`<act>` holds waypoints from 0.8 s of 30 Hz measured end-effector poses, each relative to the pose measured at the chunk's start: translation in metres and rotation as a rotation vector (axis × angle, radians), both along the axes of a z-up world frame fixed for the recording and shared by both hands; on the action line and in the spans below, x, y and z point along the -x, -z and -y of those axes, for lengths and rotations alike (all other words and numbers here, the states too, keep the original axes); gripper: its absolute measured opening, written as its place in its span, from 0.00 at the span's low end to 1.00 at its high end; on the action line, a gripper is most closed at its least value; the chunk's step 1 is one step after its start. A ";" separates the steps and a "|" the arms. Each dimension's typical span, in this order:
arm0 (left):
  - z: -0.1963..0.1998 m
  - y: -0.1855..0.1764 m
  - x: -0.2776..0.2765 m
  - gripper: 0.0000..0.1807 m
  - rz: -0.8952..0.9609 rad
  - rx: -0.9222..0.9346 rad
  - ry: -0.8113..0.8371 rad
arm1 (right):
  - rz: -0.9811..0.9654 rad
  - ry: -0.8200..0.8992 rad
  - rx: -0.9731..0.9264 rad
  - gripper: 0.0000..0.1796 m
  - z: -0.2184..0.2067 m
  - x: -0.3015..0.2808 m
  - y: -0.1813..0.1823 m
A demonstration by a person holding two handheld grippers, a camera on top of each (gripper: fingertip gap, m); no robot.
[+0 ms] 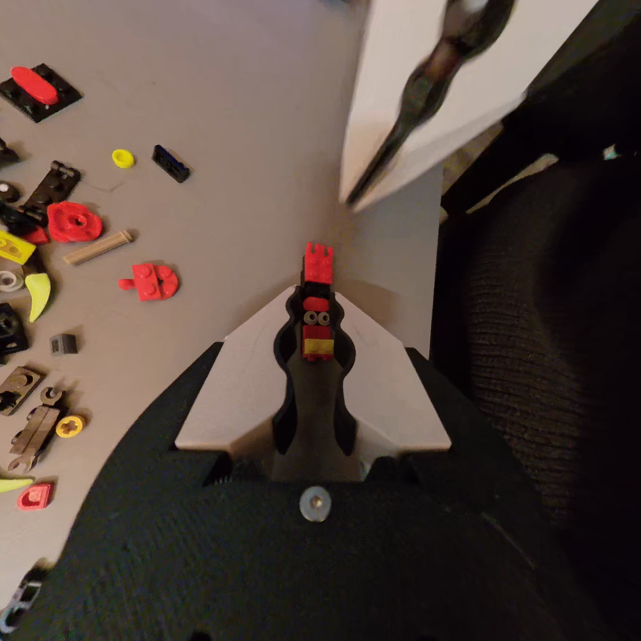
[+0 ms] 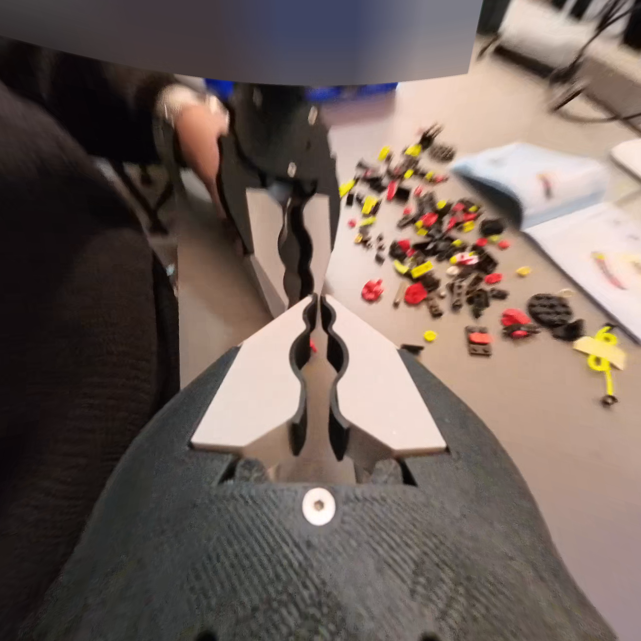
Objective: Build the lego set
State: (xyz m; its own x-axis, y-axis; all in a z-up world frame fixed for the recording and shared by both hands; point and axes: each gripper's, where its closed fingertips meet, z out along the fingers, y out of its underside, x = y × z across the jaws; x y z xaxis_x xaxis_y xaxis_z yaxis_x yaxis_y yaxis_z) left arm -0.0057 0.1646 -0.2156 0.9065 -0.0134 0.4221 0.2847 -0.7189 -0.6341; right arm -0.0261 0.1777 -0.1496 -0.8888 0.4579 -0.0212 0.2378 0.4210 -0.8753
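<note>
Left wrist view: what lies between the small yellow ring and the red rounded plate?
Bare grey table between the yellow ring and the red rounded plate; the tan axle lies just leftward.

The small lego assembly [image 1: 317, 305] is red at its top, then black, with a red oval, two grey rings with black centres, and a yellow band on red. The left hand-held gripper [image 1: 316, 295] has pale grey fingers with black wavy inner edges and a black textured body. Loose pieces [image 2: 447, 242] are red, black and neon yellow on the beige-grey table [image 1: 225, 121].
</note>
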 end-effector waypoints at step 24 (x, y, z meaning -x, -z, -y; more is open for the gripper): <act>-0.010 -0.086 -0.010 0.03 1.039 -0.363 -0.067 | -0.301 -0.142 -0.044 0.15 0.007 -0.016 -0.013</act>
